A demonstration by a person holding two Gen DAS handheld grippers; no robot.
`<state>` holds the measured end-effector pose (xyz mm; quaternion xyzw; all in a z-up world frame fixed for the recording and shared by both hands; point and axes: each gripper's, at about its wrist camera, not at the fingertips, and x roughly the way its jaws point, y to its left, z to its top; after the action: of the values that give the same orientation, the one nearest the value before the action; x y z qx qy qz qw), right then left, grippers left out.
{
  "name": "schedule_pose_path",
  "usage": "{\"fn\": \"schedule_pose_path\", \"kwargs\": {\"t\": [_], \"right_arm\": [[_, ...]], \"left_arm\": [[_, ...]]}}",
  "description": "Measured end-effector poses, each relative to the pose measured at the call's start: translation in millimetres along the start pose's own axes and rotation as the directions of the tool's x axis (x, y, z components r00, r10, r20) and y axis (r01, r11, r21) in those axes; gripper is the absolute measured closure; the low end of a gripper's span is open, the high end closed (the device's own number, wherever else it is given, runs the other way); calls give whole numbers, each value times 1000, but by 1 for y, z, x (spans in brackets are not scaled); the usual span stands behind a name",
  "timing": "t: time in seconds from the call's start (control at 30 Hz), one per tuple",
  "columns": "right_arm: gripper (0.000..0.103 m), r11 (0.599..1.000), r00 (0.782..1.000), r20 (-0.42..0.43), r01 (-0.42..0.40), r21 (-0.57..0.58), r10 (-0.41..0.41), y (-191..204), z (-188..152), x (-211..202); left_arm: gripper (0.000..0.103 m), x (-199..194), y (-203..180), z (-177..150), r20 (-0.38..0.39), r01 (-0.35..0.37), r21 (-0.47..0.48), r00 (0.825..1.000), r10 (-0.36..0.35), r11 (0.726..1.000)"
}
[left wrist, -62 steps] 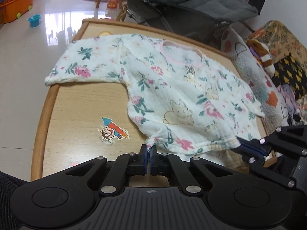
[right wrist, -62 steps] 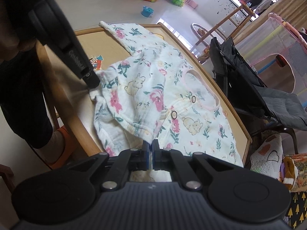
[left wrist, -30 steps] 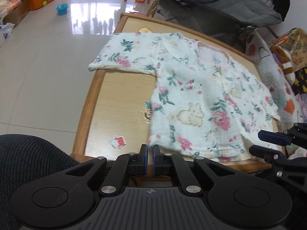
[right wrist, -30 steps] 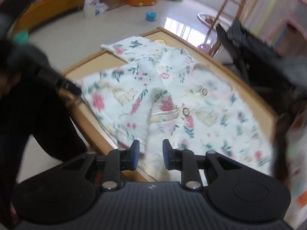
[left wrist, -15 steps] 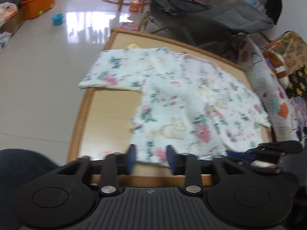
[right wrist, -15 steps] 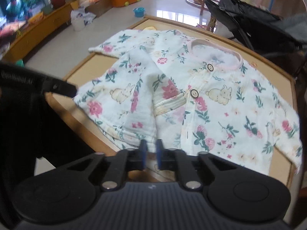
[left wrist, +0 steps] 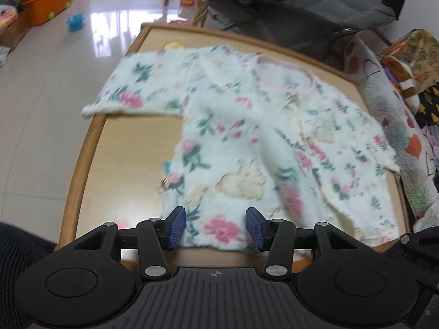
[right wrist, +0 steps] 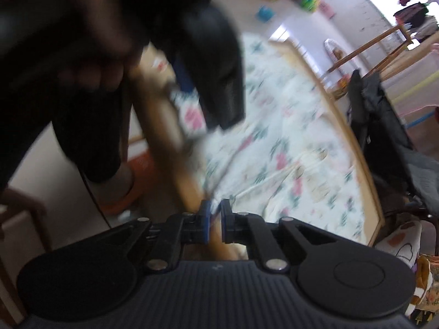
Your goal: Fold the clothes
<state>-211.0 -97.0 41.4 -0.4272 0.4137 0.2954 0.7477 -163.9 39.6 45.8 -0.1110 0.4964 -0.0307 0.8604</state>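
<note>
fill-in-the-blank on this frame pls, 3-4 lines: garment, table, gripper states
1. The floral garment lies spread out on a wooden ____.
2. The left hand-held gripper has its jaws ____, with the garment's hem between the blue pads.
3. The neckline of the garment has ____ trim.
4. A small blue cup sits on the ____ beyond the table.

Missing words: table; open; pink; floor

Home playroom: glossy tiled floor [left wrist: 55,87] around low wooden table [left wrist: 82,164]; orange toy bin [left wrist: 49,5] beyond it, grey stroller [left wrist: 315,8] behind, plush blankets [left wrist: 397,126] beside.
</note>
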Motion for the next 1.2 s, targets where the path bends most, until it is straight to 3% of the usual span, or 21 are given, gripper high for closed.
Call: {"fn": "schedule_pose_path", "kwargs": {"t": [0.23,0.37,0.43,0.6,0.7,0.8,0.93,1.03,1.2], "right_arm": [[85,979,1000,-6,13,201,-12,-37,-11,-8],[79,927,997,34,-71,368,63,-65,-27,-16],[79,874,994,59,-107,474,89,-80,-34,-15],[79,698,972,180,-235,677,153,-108,-32,14],[79,632,968,187,-250,734,166,-114,-24,40],[79,632,975,158,-221,742,155,-112,-16,57],[81,688,987,111,-161,708,117,-106,-13,65],[97,721,986,115,-168,672,123,-103,-10,64],[101,738,991,102,-134,661,89,-107,-9,58]], "left_arm": [[51,-3,4,-1,-2,-15,36,1000,15,999],[51,-5,6,0,-6,-24,57,1000,25,998],[51,-6,7,0,-9,-29,68,1000,30,997],[50,-8,11,-2,-4,-32,61,999,33,998],[49,-8,9,-3,-2,-39,74,999,39,997],[49,-8,8,-4,2,-38,80,999,38,996],[48,-8,11,-4,6,-27,61,1000,26,998],[48,-8,11,-4,8,-26,60,1000,25,998],[48,-8,12,-6,11,-22,57,1000,22,998]]}}
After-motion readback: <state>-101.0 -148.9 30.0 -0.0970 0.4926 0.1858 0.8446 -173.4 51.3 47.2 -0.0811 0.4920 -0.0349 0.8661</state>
